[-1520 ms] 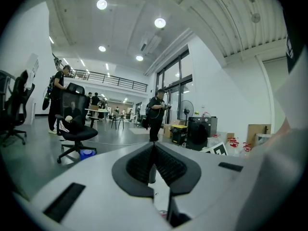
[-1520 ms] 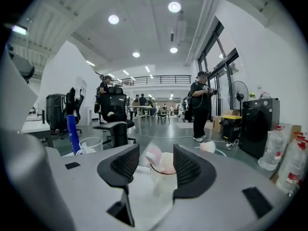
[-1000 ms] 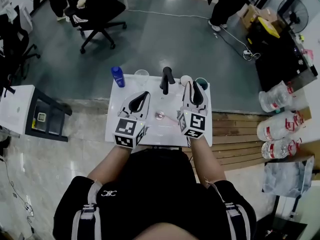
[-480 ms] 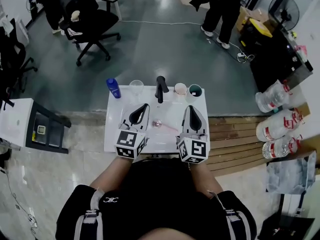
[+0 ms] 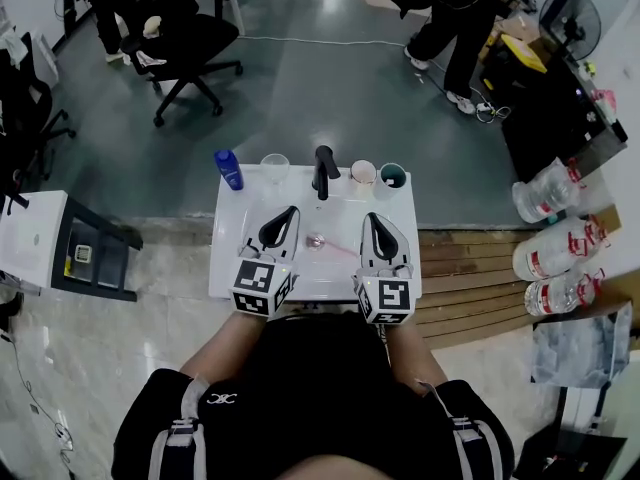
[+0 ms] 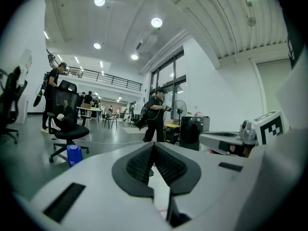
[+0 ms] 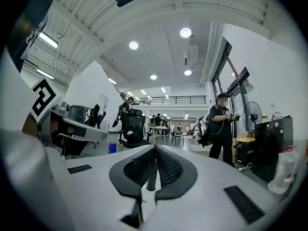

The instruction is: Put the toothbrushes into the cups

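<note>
Head view: pink toothbrush [image 5: 340,252] lying ten-to-four, eight o'clock from nearer right gripper [image 5: 373,218]; left gripper [image 5: 289,212] farther; both closed, empty.

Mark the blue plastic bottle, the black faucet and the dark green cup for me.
blue plastic bottle [image 5: 229,169], head view, middle of its body.
black faucet [image 5: 324,171], head view, its upright stem.
dark green cup [image 5: 391,176], head view, its dark inside wall.

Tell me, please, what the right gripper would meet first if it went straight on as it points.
Likely the pale cup at the sink's rear, though the teal cup beside it is close.
</note>
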The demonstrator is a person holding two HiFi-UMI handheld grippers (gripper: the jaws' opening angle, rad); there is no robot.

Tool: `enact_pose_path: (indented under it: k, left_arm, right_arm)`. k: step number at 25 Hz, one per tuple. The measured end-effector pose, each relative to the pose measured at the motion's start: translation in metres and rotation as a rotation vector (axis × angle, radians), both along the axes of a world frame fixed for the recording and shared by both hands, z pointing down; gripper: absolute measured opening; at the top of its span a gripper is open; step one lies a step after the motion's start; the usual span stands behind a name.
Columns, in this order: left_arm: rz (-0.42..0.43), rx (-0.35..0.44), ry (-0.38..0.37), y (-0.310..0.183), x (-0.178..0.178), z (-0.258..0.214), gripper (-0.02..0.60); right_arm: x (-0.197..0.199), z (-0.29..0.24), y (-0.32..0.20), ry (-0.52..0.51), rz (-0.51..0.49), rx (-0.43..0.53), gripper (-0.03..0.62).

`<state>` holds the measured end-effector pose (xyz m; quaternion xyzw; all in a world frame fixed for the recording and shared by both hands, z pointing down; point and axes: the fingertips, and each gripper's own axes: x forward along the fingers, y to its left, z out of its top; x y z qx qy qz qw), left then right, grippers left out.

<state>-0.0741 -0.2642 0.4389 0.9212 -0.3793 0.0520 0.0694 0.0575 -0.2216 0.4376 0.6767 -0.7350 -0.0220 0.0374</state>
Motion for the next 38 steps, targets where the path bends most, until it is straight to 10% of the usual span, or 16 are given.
enact_pose_path:
  k: [8,17,38]
  left_arm:
    - [-0.073,-0.017,-0.002,0.003,-0.026,0.008,0.012]
    - [-0.235,-0.042,0.001,0.014,-0.085,0.019,0.012]
    - [-0.528,-0.151,-0.073,0.05,-0.161,0.064,0.012]
  right_arm:
    - [-0.054,0.055,-0.016,0.226,-0.35,-0.261,0.187]
    - [-0.087,0.138,-0.028,0.37,-0.565,-0.518,0.207]
    - [-0.071,0.354,-0.063,0.588,-0.7,-1.001,0.166]
